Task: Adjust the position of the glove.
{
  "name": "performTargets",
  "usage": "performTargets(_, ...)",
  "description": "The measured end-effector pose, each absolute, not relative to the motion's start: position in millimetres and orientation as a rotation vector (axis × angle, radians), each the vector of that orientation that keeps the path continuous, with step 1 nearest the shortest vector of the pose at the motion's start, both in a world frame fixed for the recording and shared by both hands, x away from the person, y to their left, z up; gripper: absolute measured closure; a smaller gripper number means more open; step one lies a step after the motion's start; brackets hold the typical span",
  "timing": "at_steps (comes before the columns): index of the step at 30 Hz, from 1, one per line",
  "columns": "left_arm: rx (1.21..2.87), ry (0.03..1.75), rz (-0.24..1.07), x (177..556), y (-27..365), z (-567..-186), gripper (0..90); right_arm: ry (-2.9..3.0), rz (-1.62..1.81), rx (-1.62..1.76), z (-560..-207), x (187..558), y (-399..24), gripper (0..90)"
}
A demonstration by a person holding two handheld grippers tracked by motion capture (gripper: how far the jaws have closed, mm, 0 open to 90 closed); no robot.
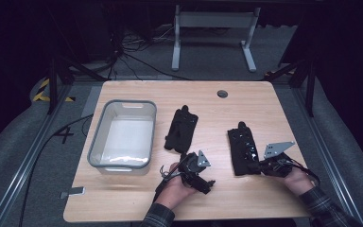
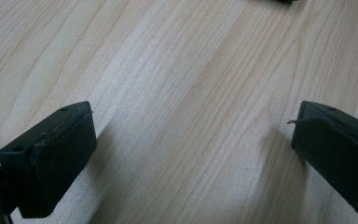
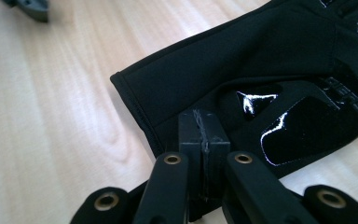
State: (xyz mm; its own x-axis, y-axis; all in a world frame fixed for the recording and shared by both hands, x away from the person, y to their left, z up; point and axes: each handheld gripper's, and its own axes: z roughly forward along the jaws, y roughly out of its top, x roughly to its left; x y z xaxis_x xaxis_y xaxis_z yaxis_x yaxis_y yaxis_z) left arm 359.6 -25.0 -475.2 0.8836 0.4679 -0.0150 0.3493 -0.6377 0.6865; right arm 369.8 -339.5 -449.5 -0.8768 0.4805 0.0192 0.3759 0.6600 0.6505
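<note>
— So, where are the gloves?

— Two black ones lie flat on the table. The right glove is at about four o'clock from the table's middle, fingers pointing to twelve, cuff toward the person. The left glove lies near the middle, just right of the tub, well apart from the other.

— And the right gripper?

— It sits at the right glove's cuff end, at roughly five o'clock on the table, held in the right hand. From the right gripper view, its jaws are pressed together over the cuff edge of that glove; whether fabric is caught between them, I cannot tell. Glossy patches shine on the glove just past the jaws.

— The left gripper?

— Held in the left hand at six o'clock, below the left glove and apart from it. In the left gripper view, its jaws stand wide apart with bare wood between them; they pinch nothing.

— What else is on the table?

— A clear tub with a grey rim at nine o'clock, nothing visible in it. A round grommet at twelve, near the far edge. A small grey tab at the near left corner, about seven o'clock.

— Beyond the table?

— Grey floor, cables, and a white frame at twelve o'clock.
</note>
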Motion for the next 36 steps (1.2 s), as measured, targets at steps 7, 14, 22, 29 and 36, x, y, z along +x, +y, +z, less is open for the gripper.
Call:
performTargets(7,2.323,0.584,0.213,360,-25,-475,0.2,2.75,1.029,0.68,-450,349,-339,89.9)
performTargets(14,2.323,0.583,0.213,360,-25,-475,0.2,2.774,1.038,0.649,-448,333,-338,89.7)
performTargets(22,2.323,0.583,0.214,360,-25,-475,0.3,2.64,1.104,0.723,-433,364,-350,89.8)
performTargets(29,2.323,0.583,0.214,360,-25,-475,0.2,2.614,1.054,0.75,-438,395,-345,89.8)
performTargets(36,2.324,0.583,0.214,360,-25,-475,0.2,2.645,0.983,0.755,-449,403,-345,89.8)
